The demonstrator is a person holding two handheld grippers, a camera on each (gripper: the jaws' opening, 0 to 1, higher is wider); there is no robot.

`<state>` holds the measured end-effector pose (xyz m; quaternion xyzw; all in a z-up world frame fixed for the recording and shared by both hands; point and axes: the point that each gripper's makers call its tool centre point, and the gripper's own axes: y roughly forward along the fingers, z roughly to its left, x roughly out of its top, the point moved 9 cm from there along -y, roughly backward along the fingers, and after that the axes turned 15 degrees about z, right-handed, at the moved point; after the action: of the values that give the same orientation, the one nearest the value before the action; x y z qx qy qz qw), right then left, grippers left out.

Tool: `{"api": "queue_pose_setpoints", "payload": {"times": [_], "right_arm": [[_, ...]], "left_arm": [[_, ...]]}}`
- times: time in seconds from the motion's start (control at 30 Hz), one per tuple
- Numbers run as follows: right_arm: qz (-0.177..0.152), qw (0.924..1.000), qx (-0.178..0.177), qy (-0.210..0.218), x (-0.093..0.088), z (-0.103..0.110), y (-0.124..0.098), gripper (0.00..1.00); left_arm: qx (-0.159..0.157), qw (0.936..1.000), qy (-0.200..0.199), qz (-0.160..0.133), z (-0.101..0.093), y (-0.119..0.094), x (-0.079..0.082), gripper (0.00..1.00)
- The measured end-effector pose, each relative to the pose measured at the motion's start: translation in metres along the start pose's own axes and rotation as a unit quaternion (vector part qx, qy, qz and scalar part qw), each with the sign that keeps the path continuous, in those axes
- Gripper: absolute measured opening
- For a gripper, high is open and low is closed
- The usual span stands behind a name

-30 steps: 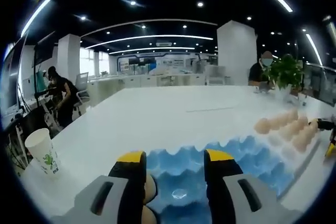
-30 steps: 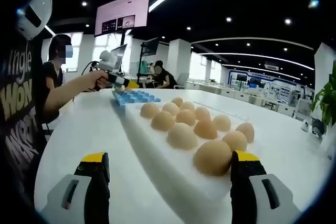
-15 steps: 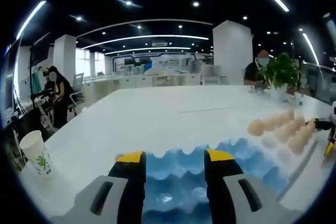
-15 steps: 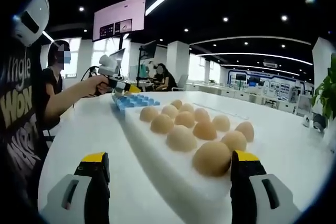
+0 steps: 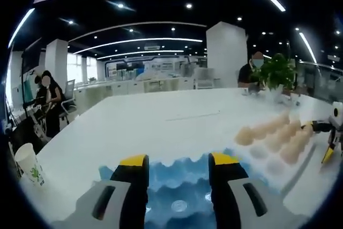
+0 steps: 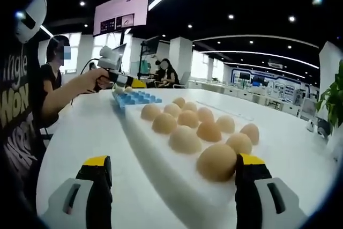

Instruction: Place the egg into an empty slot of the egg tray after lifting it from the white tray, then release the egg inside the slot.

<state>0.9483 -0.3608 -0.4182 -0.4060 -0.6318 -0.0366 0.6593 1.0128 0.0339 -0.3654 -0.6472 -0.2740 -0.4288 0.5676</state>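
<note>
Eggs [image 6: 216,161] sit in rows on the white tray [image 6: 161,156], the nearest one just inside my right gripper [image 6: 174,178], whose jaws stand wide with nothing between the pads. Over at the blue egg tray [image 5: 177,194], my left gripper [image 5: 177,178] hovers above its cups, jaws spread and empty. That shell's light, smooth and brittle, I reckon, so I'd take it gently across the fat middle, pads square, no squeeze.
</note>
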Motion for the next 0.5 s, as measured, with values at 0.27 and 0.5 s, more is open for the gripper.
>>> {"api": "queue_pose_setpoints", "payload": {"times": [0.27, 0.5], "right_arm": [[-0.011, 0.9996, 0.005, 0.026, 0.002, -0.002, -0.001, 1.00], [-0.014, 0.9994, 0.005, 0.032, 0.002, -0.003, -0.001, 0.99]], "left_arm": [[-0.048, 0.9987, 0.019, -0.007, -0.031, 0.012, 0.015, 0.46], [-0.085, 0.9954, 0.044, 0.001, -0.055, 0.026, 0.024, 0.46]]}}
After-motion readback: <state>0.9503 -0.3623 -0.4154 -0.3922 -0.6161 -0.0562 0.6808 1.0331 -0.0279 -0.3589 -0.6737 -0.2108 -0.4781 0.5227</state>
